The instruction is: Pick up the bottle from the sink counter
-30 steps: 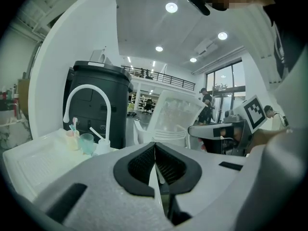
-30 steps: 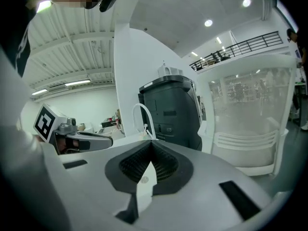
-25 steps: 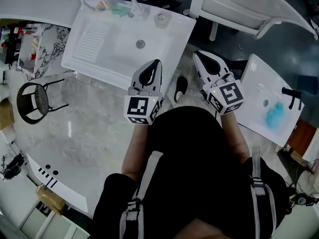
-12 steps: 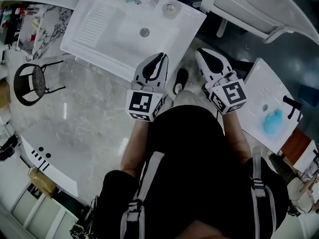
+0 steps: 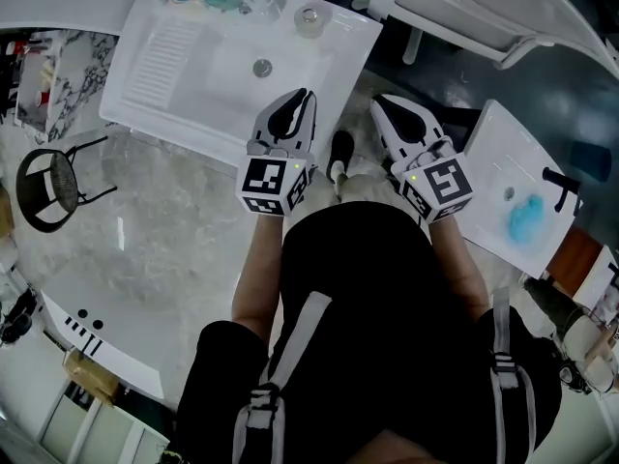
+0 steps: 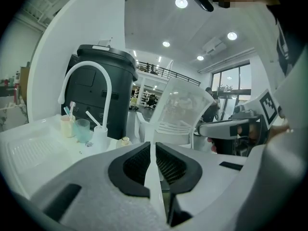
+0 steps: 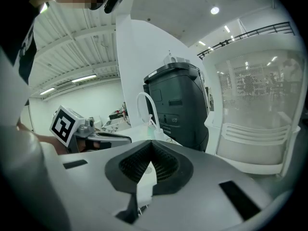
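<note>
The bottle (image 5: 309, 19) is a small squat round thing with a gold-looking cap. It stands upright on the back right corner of the white sink worktop (image 5: 334, 66), just right of the tap's base. The worktop is smooth glossy white and rectangular, with a ribbed draining patch on its left side and a round metal drain (image 5: 262, 67) in the basin. The tap (image 6: 86, 69) is a white tube bent into a tall arch. Beside it sit a pale pink cup (image 6: 68, 125) and a see-through teal cup (image 6: 83, 130), with toothbrushes poking out.

Behind the sink there's a dark grey plastic bin (image 6: 103, 81), matte, with rounded corners. To its right is a white plastic chair (image 6: 183, 109) with a fine mesh-pattern back. The floor (image 5: 164, 220) is shiny grey marble.

The left hand-held gripper (image 5: 302, 100) has its jaws pressed together, with only a hairline between the black ridged pads and nothing in there. It sits over the sink's front edge, pointing toward the back rim, well apart from the bottle. The right hand-held gripper (image 5: 382, 104) is also closed at the tips and empty, held off the sink's right edge over the floor. Both have white shells with a marker cube at the back.
</note>
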